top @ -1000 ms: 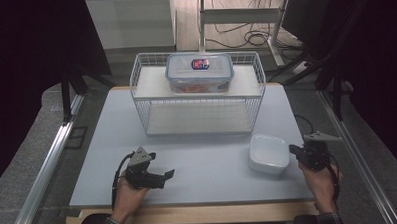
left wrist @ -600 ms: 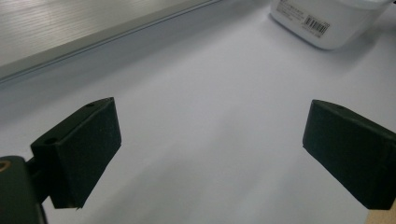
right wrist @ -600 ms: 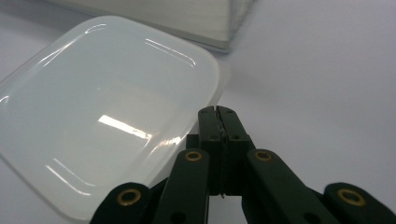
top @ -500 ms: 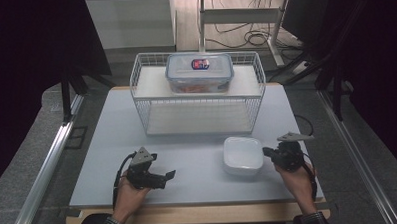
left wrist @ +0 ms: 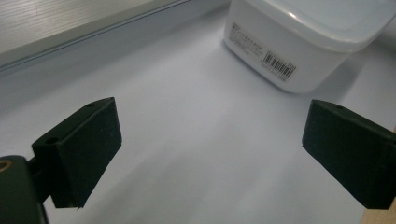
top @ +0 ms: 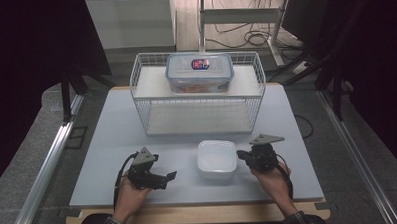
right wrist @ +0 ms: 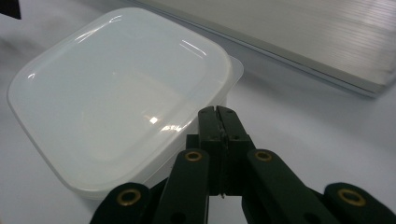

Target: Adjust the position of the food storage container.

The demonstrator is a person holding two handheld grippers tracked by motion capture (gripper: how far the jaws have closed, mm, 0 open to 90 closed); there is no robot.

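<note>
Right gripper [right wrist: 219, 112] is seen with jaws pressed together, tips touching the side of the white lidded container [top: 216, 159] on the grey table [top: 107, 140]. Left gripper [left wrist: 210, 154] is held with jaws wide apart, nothing between them. A barcode label [left wrist: 279, 65] is visible on the container's wall; its small print cannot be read.

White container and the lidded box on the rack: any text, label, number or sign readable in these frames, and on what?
No text can be read.
White container: printed label with small text and a barcode on its side wall, too blurred.
Clear lidded box on the wire rack: red and blue sticker on the lid, too small.
</note>
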